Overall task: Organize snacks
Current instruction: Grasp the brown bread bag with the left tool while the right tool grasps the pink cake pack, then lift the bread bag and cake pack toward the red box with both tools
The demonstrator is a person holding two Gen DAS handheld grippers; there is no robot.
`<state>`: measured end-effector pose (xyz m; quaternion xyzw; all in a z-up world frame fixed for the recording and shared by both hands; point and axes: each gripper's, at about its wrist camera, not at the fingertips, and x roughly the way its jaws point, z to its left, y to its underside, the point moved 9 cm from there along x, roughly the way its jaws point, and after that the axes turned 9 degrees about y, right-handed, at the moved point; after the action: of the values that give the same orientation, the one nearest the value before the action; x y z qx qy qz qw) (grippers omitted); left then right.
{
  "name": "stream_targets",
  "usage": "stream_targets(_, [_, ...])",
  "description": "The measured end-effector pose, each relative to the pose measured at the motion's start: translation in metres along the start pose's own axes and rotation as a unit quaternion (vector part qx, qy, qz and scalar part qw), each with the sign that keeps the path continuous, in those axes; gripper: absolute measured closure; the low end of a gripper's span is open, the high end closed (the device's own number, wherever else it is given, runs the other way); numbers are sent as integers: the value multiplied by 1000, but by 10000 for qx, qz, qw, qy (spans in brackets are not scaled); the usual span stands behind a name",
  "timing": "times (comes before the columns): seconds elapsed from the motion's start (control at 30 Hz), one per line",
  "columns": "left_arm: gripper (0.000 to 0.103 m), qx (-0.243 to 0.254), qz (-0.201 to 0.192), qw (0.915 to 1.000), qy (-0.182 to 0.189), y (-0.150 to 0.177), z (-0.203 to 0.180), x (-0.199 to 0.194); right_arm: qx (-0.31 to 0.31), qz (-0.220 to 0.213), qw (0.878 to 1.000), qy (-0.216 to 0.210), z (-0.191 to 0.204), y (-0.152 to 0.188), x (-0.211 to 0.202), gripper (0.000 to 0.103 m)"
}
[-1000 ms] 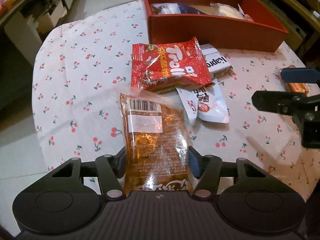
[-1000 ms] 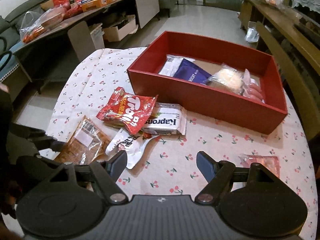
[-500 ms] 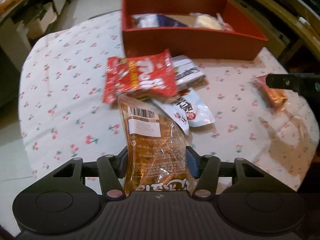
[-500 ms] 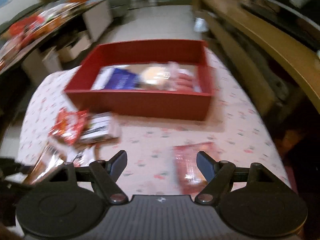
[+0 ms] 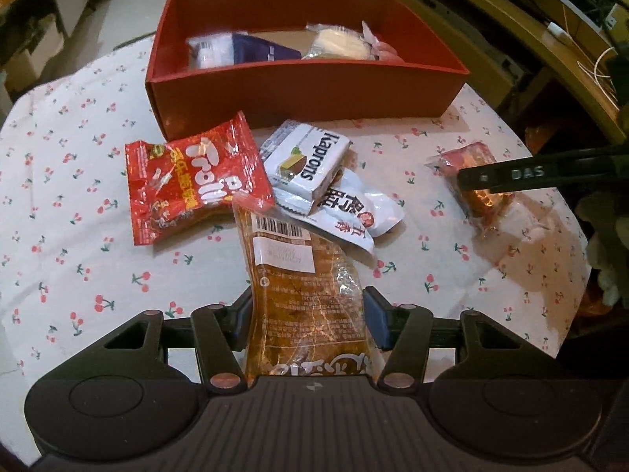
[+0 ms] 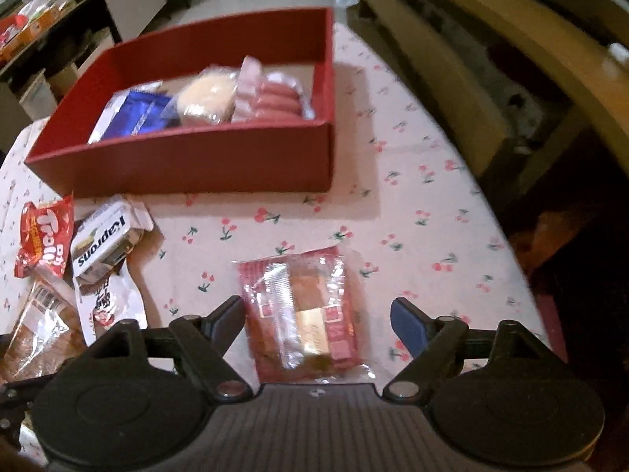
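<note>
Left hand-held gripper: both fingers pinched against the sides of a brown clear-wrapped snack pack, barcode end pointing toward the red box. The pack's far end overlaps the loose pile in front of the box: red Trolli bag, white Kaprons pack, white pouch with red print.

Right hand-held gripper: fingers spread wide, straddling a pink-wrapped snack lying flat on the cherry-print table, in front of the box's right corner; no finger touches it.

Inside the box: blue packet, round pale bun, pink sausages at right.
</note>
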<state>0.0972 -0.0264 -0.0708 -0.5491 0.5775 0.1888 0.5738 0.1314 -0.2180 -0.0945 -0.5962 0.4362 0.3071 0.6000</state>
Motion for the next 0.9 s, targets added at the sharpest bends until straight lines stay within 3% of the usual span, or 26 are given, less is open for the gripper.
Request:
stream_targets(0.13, [39,-63,112,9999,6,2,2,5,-184,76,9997,138,3,2,15,2])
stream_targets(0.23, [36,-74,186,9998,-40,4,5,9,-118,44,9999,103,3,3,13,4])
stream_targets(0.37, [31,-82,218,9997,-97,5,9,13,-290,-78,9995,72,13,6,3,22])
stream_targets(0.47, [25,-97,263,9995,-150,6,12,17,-396,-91,9992,53,20,9,-2,30])
stream_targets(0.7, [38,-50,213,9995,-246,8,13,13,-639,-84,9979,-98,38,24,-13,30])
stream_targets(0.9, [41,-7,101,9996,-259,10,9,4,-839,-209,9958,-314,59,44,-35,30])
